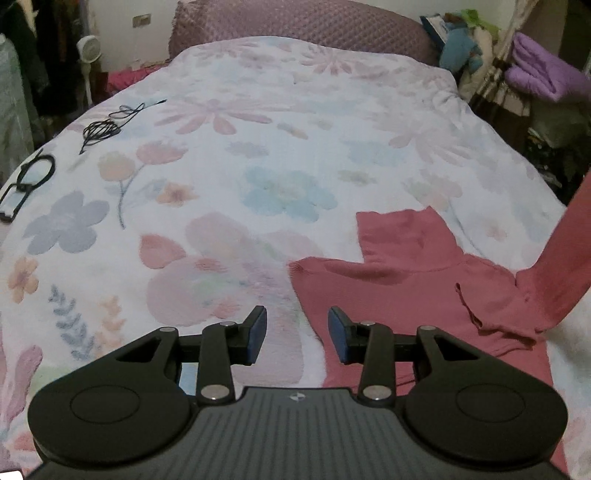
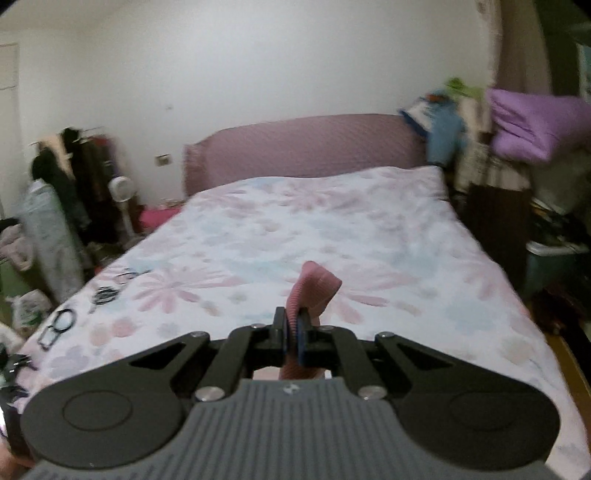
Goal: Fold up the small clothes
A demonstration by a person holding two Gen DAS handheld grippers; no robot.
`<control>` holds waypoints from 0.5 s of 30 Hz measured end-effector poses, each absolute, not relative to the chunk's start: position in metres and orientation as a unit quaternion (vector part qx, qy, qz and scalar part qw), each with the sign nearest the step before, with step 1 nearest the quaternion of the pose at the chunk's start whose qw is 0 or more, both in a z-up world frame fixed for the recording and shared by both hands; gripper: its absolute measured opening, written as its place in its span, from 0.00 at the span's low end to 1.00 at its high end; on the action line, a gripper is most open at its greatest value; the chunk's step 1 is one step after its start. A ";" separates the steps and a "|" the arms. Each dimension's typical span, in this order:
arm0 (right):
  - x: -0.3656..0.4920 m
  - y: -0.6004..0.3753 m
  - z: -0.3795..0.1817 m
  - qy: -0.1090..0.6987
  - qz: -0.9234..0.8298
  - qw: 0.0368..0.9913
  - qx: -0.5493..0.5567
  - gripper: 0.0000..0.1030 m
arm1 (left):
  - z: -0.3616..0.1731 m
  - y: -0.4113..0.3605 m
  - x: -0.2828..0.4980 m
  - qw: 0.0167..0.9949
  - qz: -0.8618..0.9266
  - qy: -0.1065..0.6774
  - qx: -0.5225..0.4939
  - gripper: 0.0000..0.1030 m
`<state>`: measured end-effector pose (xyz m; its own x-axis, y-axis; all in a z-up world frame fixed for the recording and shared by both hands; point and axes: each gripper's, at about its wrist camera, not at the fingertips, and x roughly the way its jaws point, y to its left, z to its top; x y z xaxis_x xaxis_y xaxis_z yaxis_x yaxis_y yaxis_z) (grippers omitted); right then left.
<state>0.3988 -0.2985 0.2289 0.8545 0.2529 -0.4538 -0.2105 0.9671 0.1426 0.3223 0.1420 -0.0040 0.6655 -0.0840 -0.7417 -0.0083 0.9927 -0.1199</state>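
A pink turtleneck sweater lay flat on the near right part of the bed, its folded collar pointing toward the headboard. One sleeve rose off the bedspread at the right edge of the left wrist view, pulled up and out of frame. In the right wrist view, the ribbed cuff of that sleeve stuck up between the pads of the right hand-held gripper, whose jaws were closed tight on the knit, with more pink fabric hanging below them.

The left hand-held gripper hovered low at the sweater's left edge with its jaws spread apart and nothing between them; its right blue pad sat over the pink fabric and its left pad over the bare cover. Whether it touched the cloth could not be told.

The bedspread was white with pale pink, blue and orange flowers. Near its left edge lay a coiled black cable and, closer to the camera, a black ring-shaped holder attached to a small flat device. A quilted mauve headboard stood at the far end. To the right of the bed, a folded purple blanket rested on a cluttered pile; to the left stood a small white fan and dark hanging clothes.
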 end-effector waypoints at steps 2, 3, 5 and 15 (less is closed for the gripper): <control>0.405 -0.259 0.233 0.249 0.136 0.958 0.043 0.00 | -0.003 0.152 0.320 0.909 -0.020 0.409 -0.073 0.45; 0.407 -0.239 0.231 0.253 0.146 0.955 0.045 0.00 | -0.002 0.157 0.320 0.909 -0.021 0.409 -0.081 0.45; 0.414 -0.200 0.221 0.265 0.171 0.947 0.059 0.00 | 0.001 0.165 0.315 0.910 -0.020 0.405 -0.088 0.45; 0.446 -0.032 0.097 0.358 0.235 0.899 0.092 0.00 | -0.005 0.202 0.312 0.913 -0.016 0.390 -0.116 0.44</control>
<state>0.4456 -0.0321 0.0972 0.6331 0.4889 -0.6001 -0.3573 0.8723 0.3338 0.3120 0.2023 -0.0055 0.6958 -0.1201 -0.7081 -0.0609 0.9725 -0.2248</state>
